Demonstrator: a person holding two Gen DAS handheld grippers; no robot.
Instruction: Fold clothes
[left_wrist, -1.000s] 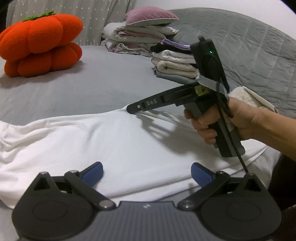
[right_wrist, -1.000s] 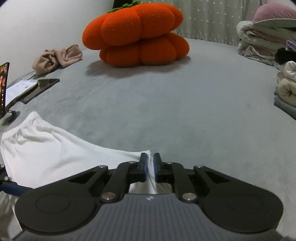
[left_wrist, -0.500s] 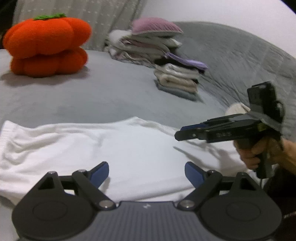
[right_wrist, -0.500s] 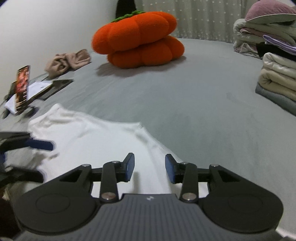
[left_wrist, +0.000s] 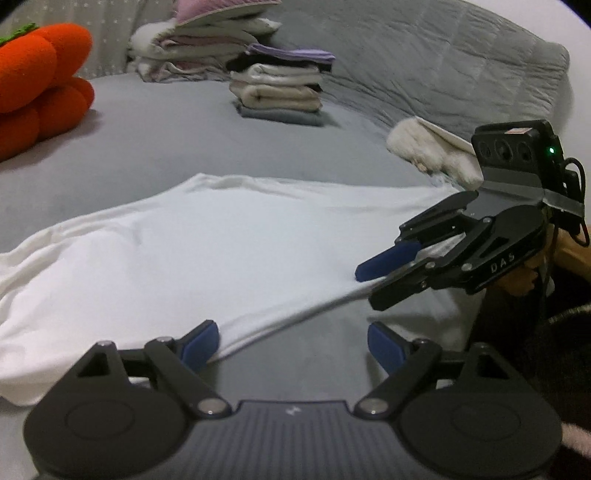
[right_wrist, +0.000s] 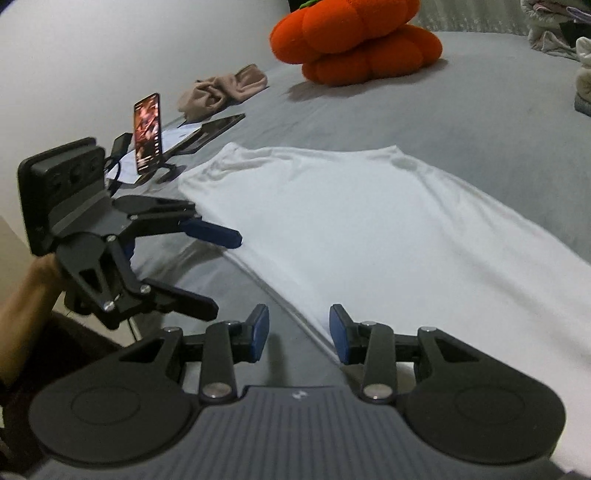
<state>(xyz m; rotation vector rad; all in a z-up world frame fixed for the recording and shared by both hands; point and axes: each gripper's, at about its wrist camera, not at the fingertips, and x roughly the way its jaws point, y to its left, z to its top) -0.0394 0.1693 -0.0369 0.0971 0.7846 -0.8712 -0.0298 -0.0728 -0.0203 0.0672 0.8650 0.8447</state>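
the grey bed (left_wrist: 155, 173) takes up nearly everything, and the white garment (left_wrist: 207, 258) lies spread flat across its near part, its lower edge running along just ahead of both tools. behind it stands a stack of folded clothes (left_wrist: 280, 92), a looser heap of bedding (left_wrist: 207, 44) further back, and the orange pumpkin cushion (right_wrist: 354, 40) off to the far side.

the biggest risk, as i judge it, is a lopsided fold: the garment is long and limp, and if the two ends are lifted at unequal heights or unequal moments the cloth will drag, skew and crease rather than lie over itself cleanly.

next, a missed pick. the left hand-held gripper (left_wrist: 291, 341) stands wide, one pad beside the hem and the other over bare sheet, holding nothing. the right hand-held gripper (right_wrist: 298, 334) is narrower, about half spread, also empty, with the hem line passing between its pads. closing from here could catch only one layer, or pinch the bedsheet along with the cloth.

smaller: the phone (right_wrist: 148, 133) propped upright on its stand near the garment's far corner, with cables beside it, could be knocked by a swept edge. the beige rag (right_wrist: 221, 90) lies well clear.
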